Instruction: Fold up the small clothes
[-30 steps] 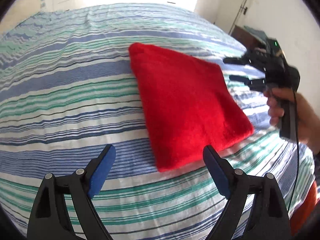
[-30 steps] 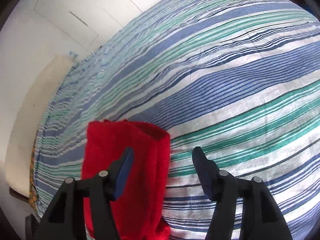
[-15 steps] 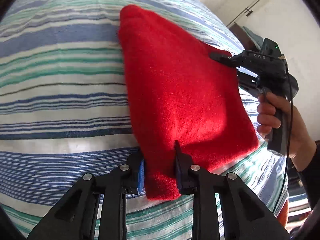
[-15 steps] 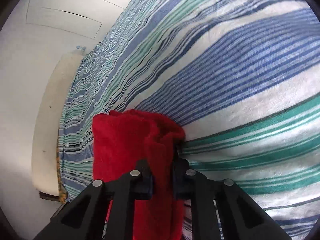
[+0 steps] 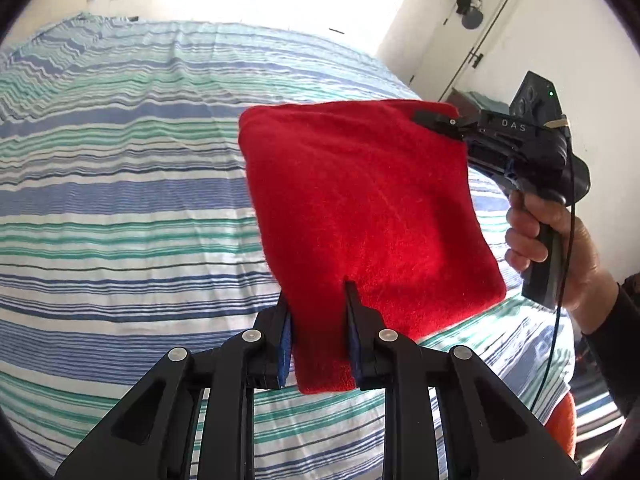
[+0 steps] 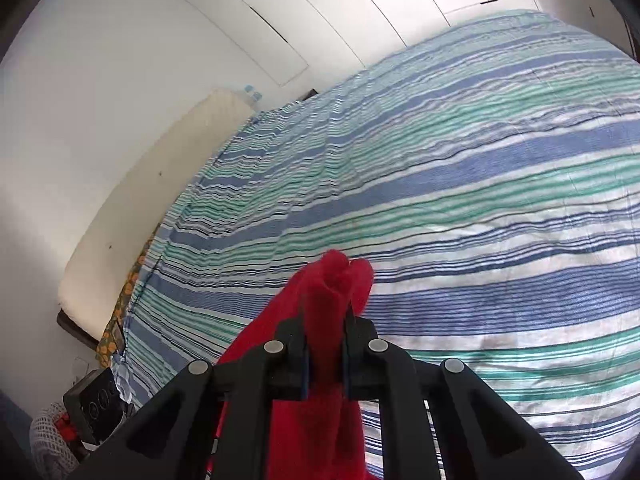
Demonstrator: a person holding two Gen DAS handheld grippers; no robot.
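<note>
A folded red cloth (image 5: 368, 216) hangs in the air above the striped bed (image 5: 120, 208). My left gripper (image 5: 318, 304) is shut on its near corner. My right gripper (image 5: 440, 120) shows in the left wrist view, shut on the far right corner. In the right wrist view the right gripper (image 6: 325, 320) is shut on a bunched edge of the red cloth (image 6: 332, 280), which hangs down between and below its fingers.
The bed sheet (image 6: 480, 184) has blue, green and white stripes. White wardrobe doors (image 6: 320, 12) stand behind the bed. A door (image 5: 468, 28) and a dark side table (image 5: 464, 98) are at the right. A black device (image 6: 96, 400) sits low at left.
Both grippers closed on the red cloth's corners about half a second ago and have since lifted it off the bed; the cloth now hangs above the sheet.
</note>
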